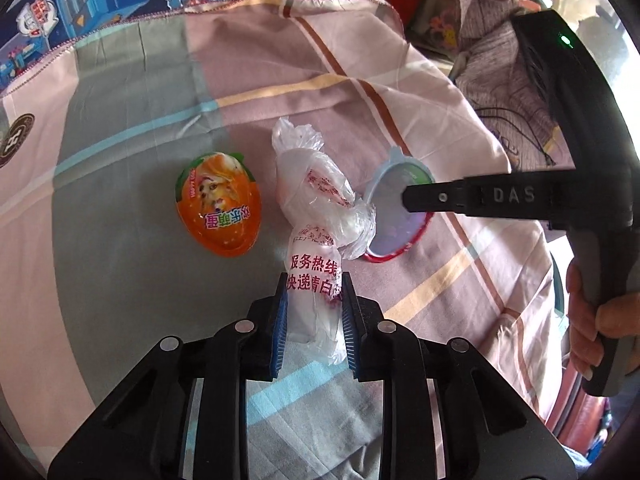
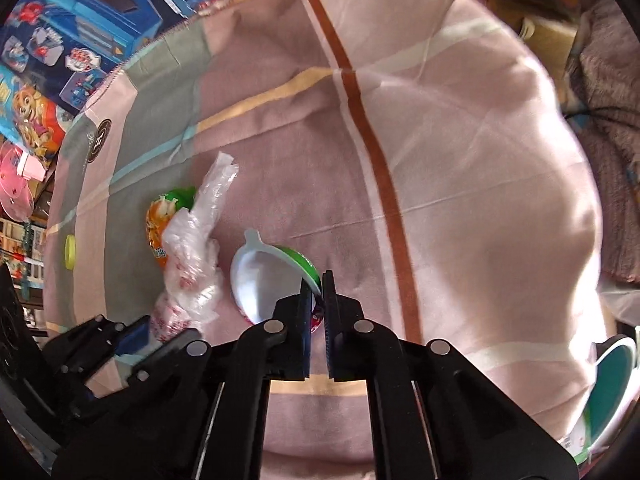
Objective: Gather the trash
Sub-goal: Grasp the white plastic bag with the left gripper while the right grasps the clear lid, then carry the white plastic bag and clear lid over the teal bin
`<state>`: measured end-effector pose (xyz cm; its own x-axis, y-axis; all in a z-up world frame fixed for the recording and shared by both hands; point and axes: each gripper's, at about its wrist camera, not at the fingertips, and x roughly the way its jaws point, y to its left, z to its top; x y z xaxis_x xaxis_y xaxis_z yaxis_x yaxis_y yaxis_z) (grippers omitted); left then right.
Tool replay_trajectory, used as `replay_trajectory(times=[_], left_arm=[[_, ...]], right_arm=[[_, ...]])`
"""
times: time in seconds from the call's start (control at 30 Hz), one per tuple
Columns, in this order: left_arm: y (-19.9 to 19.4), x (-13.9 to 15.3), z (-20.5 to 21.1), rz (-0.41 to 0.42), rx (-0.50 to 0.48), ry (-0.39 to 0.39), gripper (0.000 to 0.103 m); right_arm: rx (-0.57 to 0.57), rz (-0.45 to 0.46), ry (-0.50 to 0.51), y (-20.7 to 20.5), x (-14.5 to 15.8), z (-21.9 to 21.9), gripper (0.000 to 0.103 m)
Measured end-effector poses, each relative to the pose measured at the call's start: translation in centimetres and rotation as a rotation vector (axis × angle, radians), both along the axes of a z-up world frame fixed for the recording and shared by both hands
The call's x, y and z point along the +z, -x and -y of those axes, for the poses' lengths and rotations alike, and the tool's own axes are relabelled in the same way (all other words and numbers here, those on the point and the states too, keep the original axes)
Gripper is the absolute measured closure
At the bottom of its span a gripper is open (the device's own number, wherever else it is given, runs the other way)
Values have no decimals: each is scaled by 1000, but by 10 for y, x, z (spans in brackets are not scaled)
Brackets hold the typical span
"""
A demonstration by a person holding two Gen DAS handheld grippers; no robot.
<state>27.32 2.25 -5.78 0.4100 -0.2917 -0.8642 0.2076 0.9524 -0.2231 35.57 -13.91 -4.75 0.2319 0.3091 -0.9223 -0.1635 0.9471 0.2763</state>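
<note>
Both pick-ups are in hand: the left gripper (image 1: 314,280) clamps the crumpled plastic bag (image 1: 316,208) just right of the orange egg capsule (image 1: 218,208), the right gripper (image 2: 317,280) pinches the empty capsule half's (image 2: 264,280) rim beyond the bag, so lifting both clear likely follows.

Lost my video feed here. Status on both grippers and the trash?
Left gripper shut on plastic bag. Right gripper shut on egg shell half's rim. Orange egg loose on cloth. Nothing in the way.
</note>
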Motion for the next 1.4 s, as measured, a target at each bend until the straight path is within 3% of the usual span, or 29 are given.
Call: replay_trajectory(times=[0.23, 0.53, 1.07, 1.4], left_arm=[[18, 22, 2, 42, 3, -1, 79], [52, 45, 36, 81, -63, -29, 79], [106, 81, 136, 154, -256, -58, 79], [128, 81, 234, 155, -433, -73, 79]], right_arm=[[16, 62, 33, 31, 22, 20, 98], [-24, 109, 13, 79, 49, 64, 98], [-224, 183, -8, 173, 76, 195, 98], [-389, 218, -30, 228, 77, 295, 98]])
